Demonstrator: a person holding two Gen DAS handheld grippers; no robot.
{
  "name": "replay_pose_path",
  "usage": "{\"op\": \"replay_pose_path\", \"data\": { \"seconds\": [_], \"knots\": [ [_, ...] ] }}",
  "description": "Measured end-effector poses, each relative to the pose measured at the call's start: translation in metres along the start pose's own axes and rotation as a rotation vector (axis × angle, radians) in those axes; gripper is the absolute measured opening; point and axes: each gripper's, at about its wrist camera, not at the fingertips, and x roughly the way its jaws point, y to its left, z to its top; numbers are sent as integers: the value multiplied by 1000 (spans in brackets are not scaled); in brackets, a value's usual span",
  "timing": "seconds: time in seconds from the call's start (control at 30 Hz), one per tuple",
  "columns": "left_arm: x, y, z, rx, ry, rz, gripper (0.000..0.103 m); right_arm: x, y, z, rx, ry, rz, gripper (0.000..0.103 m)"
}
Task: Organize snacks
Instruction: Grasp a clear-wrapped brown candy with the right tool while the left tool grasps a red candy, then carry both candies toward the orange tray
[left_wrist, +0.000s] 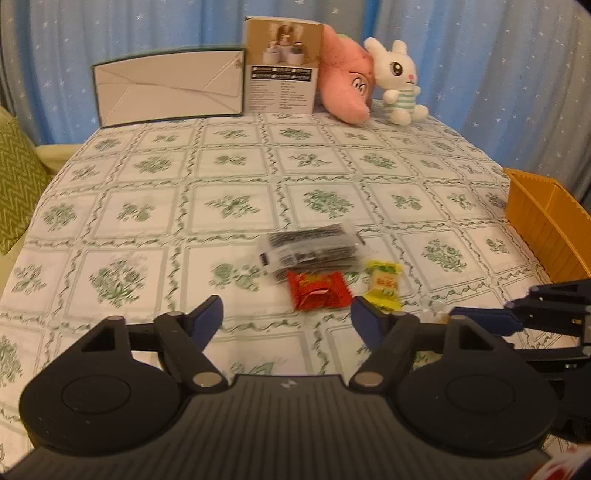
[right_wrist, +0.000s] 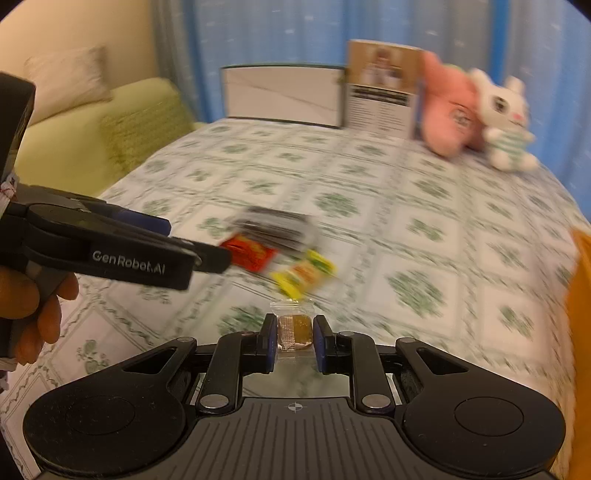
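Three snacks lie together on the flowered tablecloth (left_wrist: 147, 206): a dark clear-wrapped packet (left_wrist: 312, 247), a red packet (left_wrist: 317, 295) and a yellow candy (left_wrist: 384, 286). My left gripper (left_wrist: 286, 314) is open just short of the red packet, its pads touching nothing. From the right wrist view the left gripper (right_wrist: 192, 242) reaches in from the left toward the red packet (right_wrist: 249, 254). My right gripper (right_wrist: 294, 325) is shut on a small brown candy in a clear wrapper (right_wrist: 295, 332), just above the cloth. The right gripper (left_wrist: 517, 317) shows side-on at the right edge of the left wrist view.
An orange slatted basket (left_wrist: 543, 229) stands at the table's right edge. Along the back are a flat white box (left_wrist: 170, 88), a tall product box (left_wrist: 282, 66), a pink plush (left_wrist: 343, 85) and a white bunny plush (left_wrist: 397, 81). A green cushion (left_wrist: 18, 184) lies off the left side.
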Motion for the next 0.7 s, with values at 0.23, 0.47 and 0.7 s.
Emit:
{"op": "replay_pose_path", "data": {
  "seconds": [0.23, 0.47, 0.7],
  "knots": [
    [22, -13, 6, 7, 2, -9, 51, -16, -27, -12, 100, 17, -67, 21],
    [30, -13, 6, -35, 25, 3, 28, -23, -36, -15, 138, 22, -86, 21],
    [18, -18, 3, -32, 25, 27, 19, -35, -36, -11, 154, 0, -86, 21]
  ]
}}
